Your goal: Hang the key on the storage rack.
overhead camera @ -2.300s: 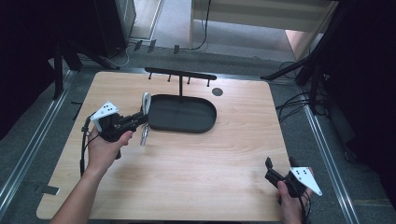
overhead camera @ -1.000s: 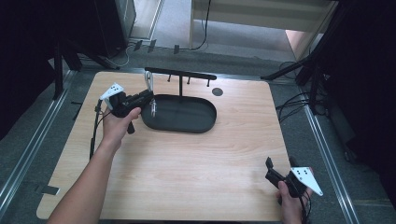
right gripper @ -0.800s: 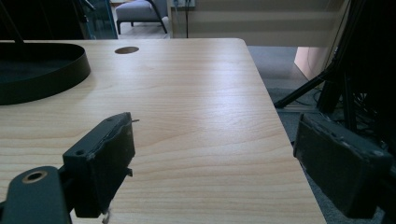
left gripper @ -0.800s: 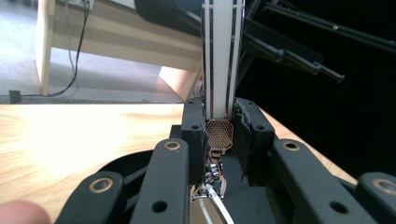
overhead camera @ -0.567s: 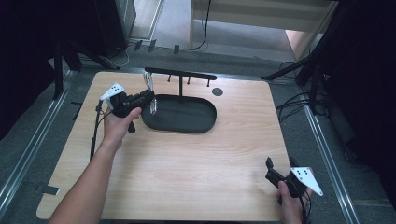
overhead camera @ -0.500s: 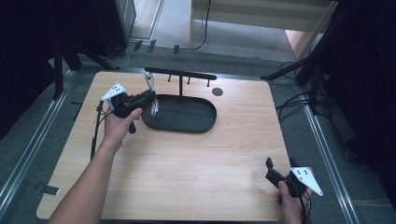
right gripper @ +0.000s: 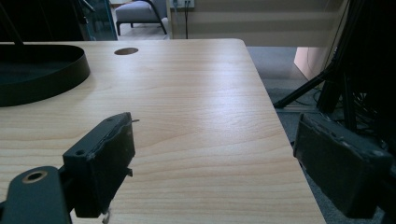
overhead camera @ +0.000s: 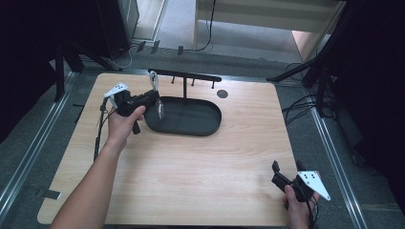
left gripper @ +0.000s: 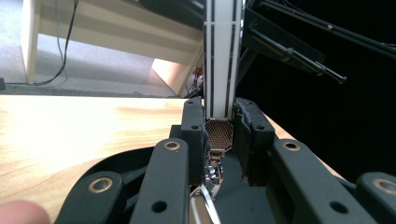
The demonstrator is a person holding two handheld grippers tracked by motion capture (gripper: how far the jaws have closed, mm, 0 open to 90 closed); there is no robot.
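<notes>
My left gripper (overhead camera: 154, 98) is shut on a white strap with dark stripes (overhead camera: 154, 79), held upright at the left end of the black peg rack (overhead camera: 184, 76). The strap's lower metal end (overhead camera: 160, 109) hangs over the left part of the black oval tray (overhead camera: 191, 119). In the left gripper view the strap (left gripper: 223, 56) rises straight up from between the jaws of the left gripper (left gripper: 218, 140), which pinch its metal mesh clasp (left gripper: 218, 133). My right gripper (overhead camera: 286, 167) rests open near the table's front right corner, with nothing between the jaws of the right gripper (right gripper: 222, 163).
The wooden table (overhead camera: 200, 176) has a round hole (overhead camera: 222, 94) behind the tray. Tripod legs and cables (overhead camera: 305, 76) stand off the table's right side. The tray's rim (right gripper: 56, 74) lies far left in the right gripper view.
My left gripper has carried the strap away from me and a little right, from beside the tray's left end up to the rack's left end. The right gripper has stayed put.
</notes>
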